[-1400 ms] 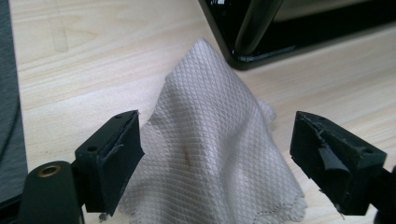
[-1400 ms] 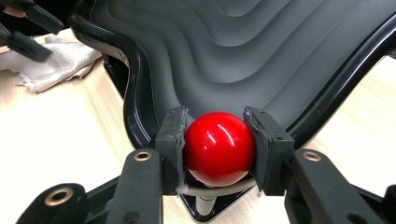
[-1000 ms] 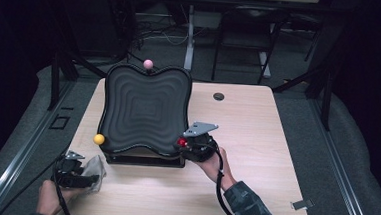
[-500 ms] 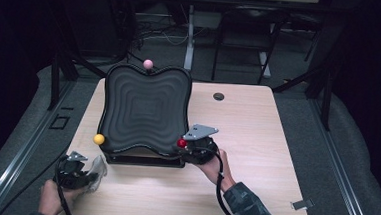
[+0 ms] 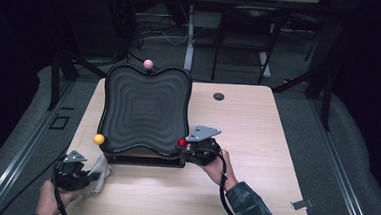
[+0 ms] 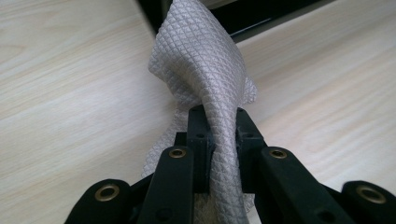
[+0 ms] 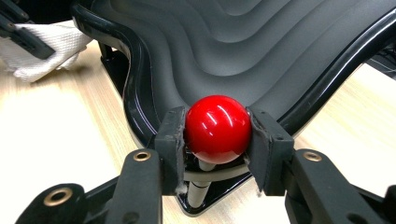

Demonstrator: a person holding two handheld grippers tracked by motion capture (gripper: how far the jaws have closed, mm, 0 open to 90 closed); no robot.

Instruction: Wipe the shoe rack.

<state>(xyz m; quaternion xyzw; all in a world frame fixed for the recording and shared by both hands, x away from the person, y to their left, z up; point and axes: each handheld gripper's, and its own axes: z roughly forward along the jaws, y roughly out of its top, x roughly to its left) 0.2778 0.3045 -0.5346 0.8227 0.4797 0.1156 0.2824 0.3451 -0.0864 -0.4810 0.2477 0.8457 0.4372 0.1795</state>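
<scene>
While upright, red knob (image 7: 218, 129) on stem.

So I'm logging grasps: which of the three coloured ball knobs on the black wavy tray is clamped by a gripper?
The glossy red ball knob, between the right gripper jaws; yellow and pink sit untouched.

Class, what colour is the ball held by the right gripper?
Red ball, clearest in the right gripper view.

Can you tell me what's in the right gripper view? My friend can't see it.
The right gripper has its two black jaws shut on a shiny red ball that sits on a short post at a corner of a wavy black tray. Far off at the top left, a white cloth lies on the wooden table.
</scene>
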